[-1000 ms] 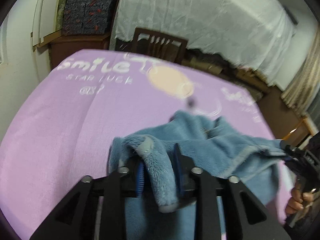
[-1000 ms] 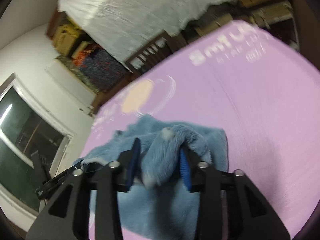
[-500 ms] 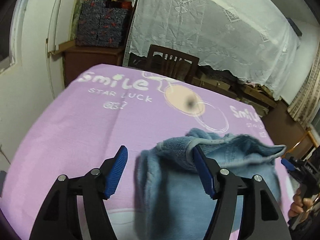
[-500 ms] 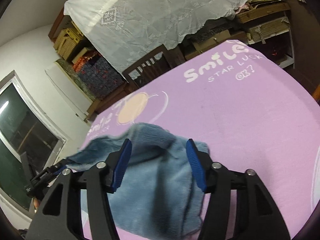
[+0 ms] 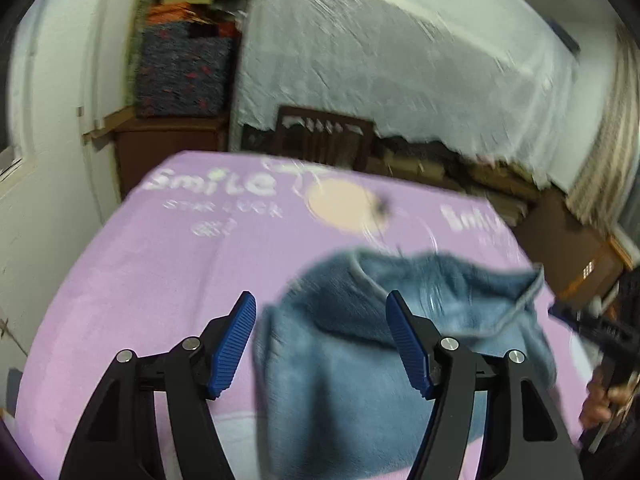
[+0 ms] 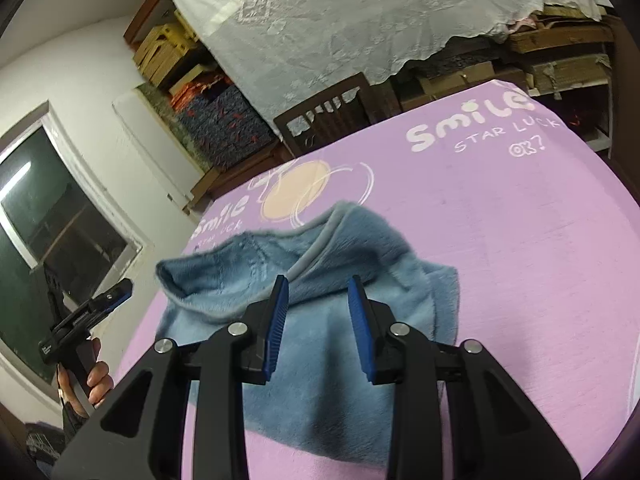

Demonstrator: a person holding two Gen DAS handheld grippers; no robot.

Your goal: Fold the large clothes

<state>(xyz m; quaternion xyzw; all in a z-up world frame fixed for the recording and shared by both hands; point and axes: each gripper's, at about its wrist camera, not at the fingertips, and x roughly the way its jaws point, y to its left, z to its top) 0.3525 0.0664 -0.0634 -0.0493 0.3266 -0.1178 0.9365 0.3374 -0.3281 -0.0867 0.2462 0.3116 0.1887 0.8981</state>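
Note:
A fluffy blue garment with grey trim [image 5: 360,360] lies bunched and partly folded on the purple printed sheet [image 5: 160,260]. It also shows in the right wrist view [image 6: 360,264]. My left gripper [image 5: 320,340] is open and empty above the garment's left edge. My right gripper [image 6: 318,316] is open and empty above the garment's middle. The left gripper also shows at the left of the right wrist view [image 6: 92,312], and the right gripper at the right edge of the left wrist view [image 5: 592,324].
The purple sheet [image 6: 520,220] covers the whole surface. A dark wooden chair [image 6: 332,116] stands at its far edge. Behind it are white lace-covered stacks [image 6: 360,20], boxes, a patterned bundle [image 5: 180,72] on a cabinet, and a window [image 6: 48,220].
Both grippers were shut on the blue garment a second ago. They opened and let it drop onto the sheet, then drew back and up a little.

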